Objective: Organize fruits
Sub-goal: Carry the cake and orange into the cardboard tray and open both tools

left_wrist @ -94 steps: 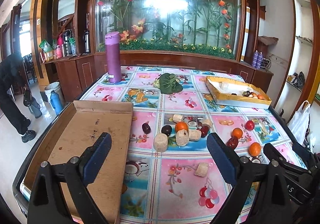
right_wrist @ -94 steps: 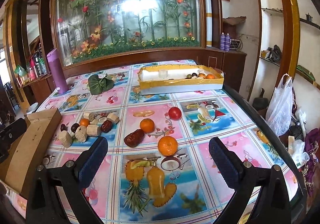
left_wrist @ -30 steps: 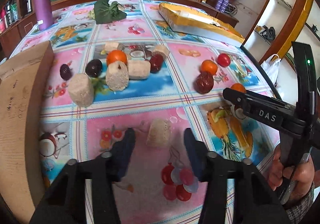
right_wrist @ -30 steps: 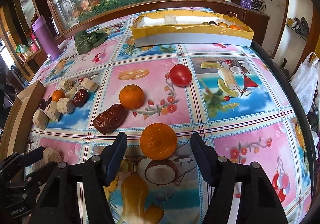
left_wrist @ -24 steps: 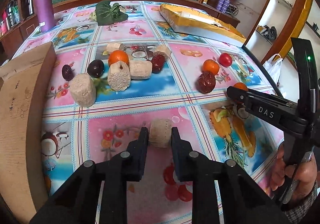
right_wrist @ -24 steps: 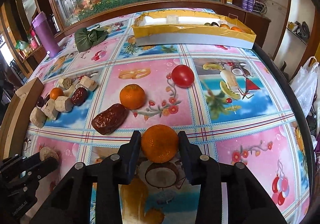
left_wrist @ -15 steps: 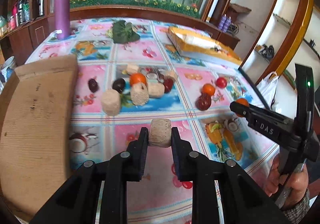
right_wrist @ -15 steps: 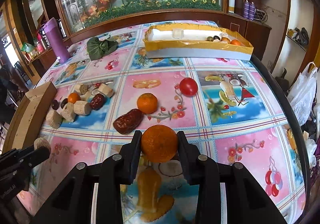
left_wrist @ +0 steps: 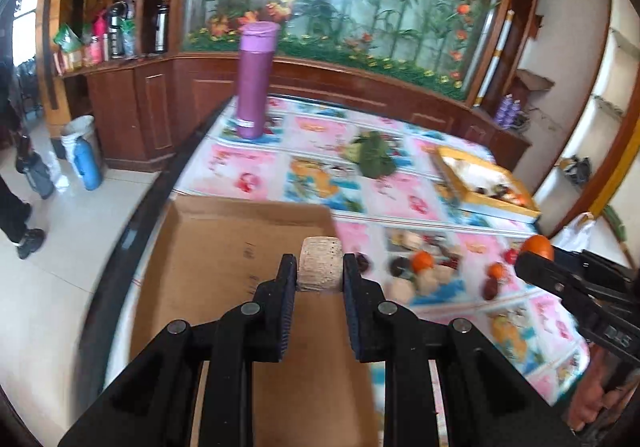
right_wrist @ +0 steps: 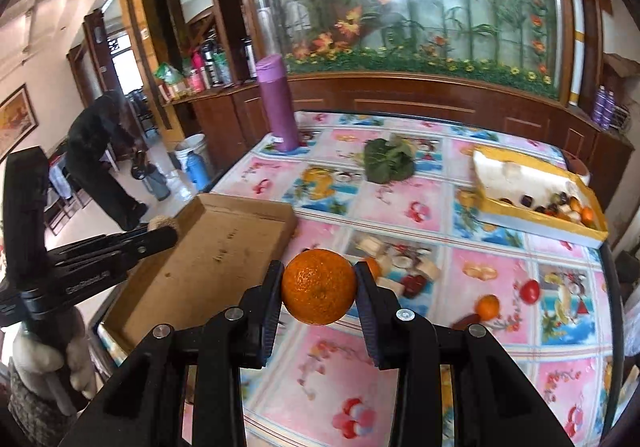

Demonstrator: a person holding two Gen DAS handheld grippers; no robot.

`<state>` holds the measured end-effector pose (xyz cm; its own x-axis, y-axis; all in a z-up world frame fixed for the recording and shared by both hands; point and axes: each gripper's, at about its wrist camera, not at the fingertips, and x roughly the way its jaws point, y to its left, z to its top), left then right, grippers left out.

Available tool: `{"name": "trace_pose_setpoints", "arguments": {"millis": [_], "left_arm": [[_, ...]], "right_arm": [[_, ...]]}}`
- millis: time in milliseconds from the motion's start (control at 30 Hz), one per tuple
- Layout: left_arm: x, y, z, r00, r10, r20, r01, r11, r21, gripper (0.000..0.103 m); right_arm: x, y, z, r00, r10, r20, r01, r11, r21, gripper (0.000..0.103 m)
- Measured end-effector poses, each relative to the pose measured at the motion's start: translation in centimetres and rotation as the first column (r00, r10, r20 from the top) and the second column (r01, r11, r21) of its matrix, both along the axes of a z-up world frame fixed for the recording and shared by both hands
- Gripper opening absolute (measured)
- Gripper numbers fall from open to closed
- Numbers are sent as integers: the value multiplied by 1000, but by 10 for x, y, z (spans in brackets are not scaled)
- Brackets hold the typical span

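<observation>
Presently, the left gripper point(left_wrist: 320, 275) is pinching a pale cork-like cylinder point(left_wrist: 320, 261) directly above the cardboard tray point(left_wrist: 224, 247), axis pointing toward 12 o'clock; the right gripper point(right_wrist: 318, 289) is clamping an orange point(right_wrist: 319, 287), the tray lying at its 10 o'clock, farther off.

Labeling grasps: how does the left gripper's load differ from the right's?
The left gripper holds a pale beige cylinder, rough and flat-ended, above the cardboard tray. The right gripper holds a round, glossy orange, above the tablecloth. Both are clamped at their sides, clear of the surface.
</observation>
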<state>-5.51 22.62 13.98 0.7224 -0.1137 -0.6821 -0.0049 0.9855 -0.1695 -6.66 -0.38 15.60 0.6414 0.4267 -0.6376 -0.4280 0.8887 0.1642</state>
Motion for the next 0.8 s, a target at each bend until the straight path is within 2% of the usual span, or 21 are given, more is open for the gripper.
{"name": "trace_pose_setpoints", "arguments": {"millis": [100, 200, 400, 533, 667, 733, 800], "left_arm": [[37, 30, -19, 996, 29, -80, -31, 999, -18, 22], [71, 54, -48, 985, 78, -155, -83, 996, -22, 22], [115, 87, -99, 952, 131, -275, -154, 986, -61, 22], [124, 96, -110, 944, 132, -301, -167, 981, -94, 22], [127, 95, -112, 944, 121, -306, -159, 982, -105, 24], [128, 97, -113, 944, 126, -306, -167, 980, -112, 39], [126, 99, -112, 943, 135, -304, -178, 977, -119, 43]], "right_arm": [[25, 42, -8, 997, 69, -34, -69, 998, 3, 39], [57, 84, -33, 987, 130, -94, -131, 991, -7, 39], [120, 142, -94, 968, 138, -208, -157, 985, -76, 39], [144, 157, -116, 963, 119, -241, -147, 984, -100, 39], [153, 164, -124, 961, 119, -250, -152, 981, -118, 39], [155, 167, -127, 963, 113, -246, -149, 980, -131, 39], [154, 169, -128, 964, 110, -241, -146, 980, -138, 39]]}}
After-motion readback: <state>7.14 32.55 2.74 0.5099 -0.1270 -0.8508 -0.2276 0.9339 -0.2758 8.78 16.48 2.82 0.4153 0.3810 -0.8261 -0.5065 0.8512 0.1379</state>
